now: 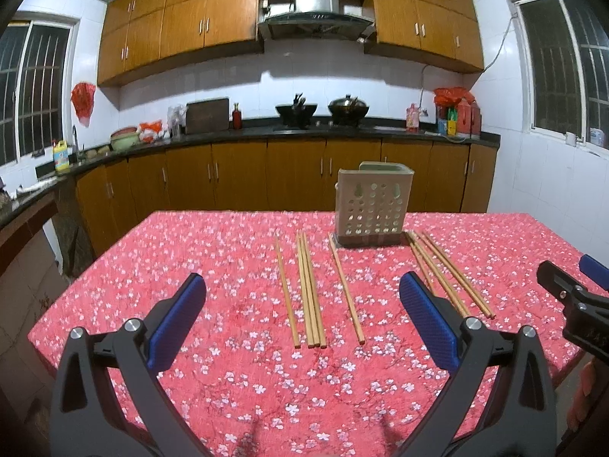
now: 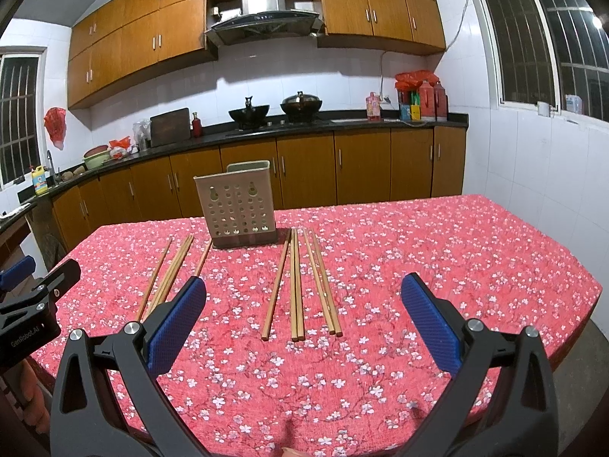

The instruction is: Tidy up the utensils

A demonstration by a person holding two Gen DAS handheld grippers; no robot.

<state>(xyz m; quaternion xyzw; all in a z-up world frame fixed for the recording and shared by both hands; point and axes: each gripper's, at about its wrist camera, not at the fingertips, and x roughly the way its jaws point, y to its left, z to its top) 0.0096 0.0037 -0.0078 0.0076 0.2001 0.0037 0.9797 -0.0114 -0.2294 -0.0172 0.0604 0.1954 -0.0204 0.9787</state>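
Left wrist: right claw (image 1: 593, 266) cut off.

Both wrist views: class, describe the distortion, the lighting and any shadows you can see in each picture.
Left wrist view: fisheye bends the cabinets into an arc, corners go black, windows are dark so light is indoor, and the open left tool casts soft shadows on the tablecloth. Right wrist view: same curvature and vignette; chopsticks stay sharp, holder too.
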